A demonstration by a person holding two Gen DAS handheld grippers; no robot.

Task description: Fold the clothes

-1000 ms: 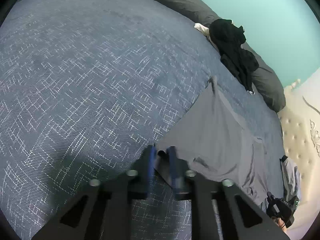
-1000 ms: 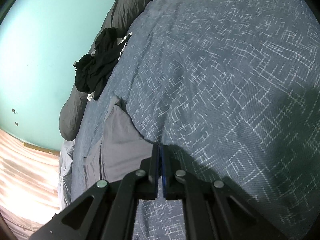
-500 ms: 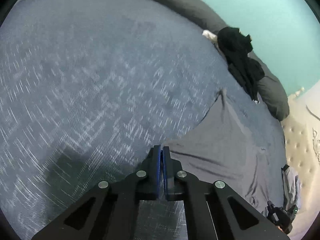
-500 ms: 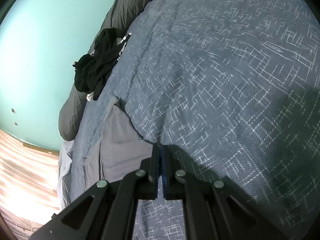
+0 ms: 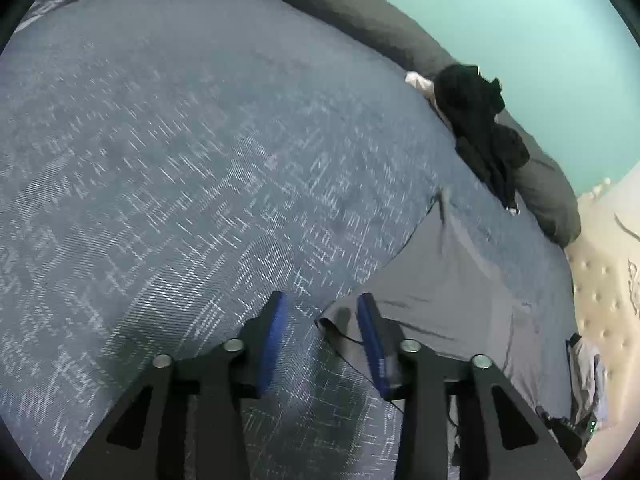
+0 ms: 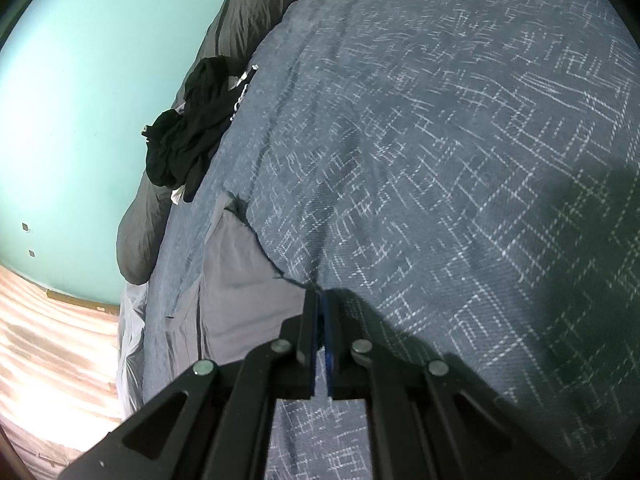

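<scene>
Left claw (image 5: pixel 322 322) has just been opening: jaws apart now, pads clear of the cloth, one corner of the grey garment (image 5: pixel 452 300) lying loose between them at about 1 o'clock from my fingertips. Nothing gripped on this side.

Right claw (image 6: pixel 320 300) is clenched tight on the near edge of the same grey garment (image 6: pixel 240 288); cloth runs away from the tips toward 10 o'clock. The pinch itself is mostly hidden by the fingers, but the edge goes straight into the closed pads.

Garment lies flat on the blue patterned bedspread (image 5: pixel 200 180), spread toward 2 o'clock in the left view, looks already doubled over once. A black clothes pile (image 5: pixel 480 120) sits further off at 1 o'clock, against the dark grey pillow (image 5: pixel 360 4), well apart from the grey piece.

Handling, my guess: thin, light, limp fabric, no stiffness, will sag and drape as soon as it is lifted, and may drag on the textured bedspread. Not fragile. Likely slips from a shallow pinch, so take hold at corners or along a hem, both layers together, pads well past the edge. Lift both ends evenly or the fold skews.
</scene>
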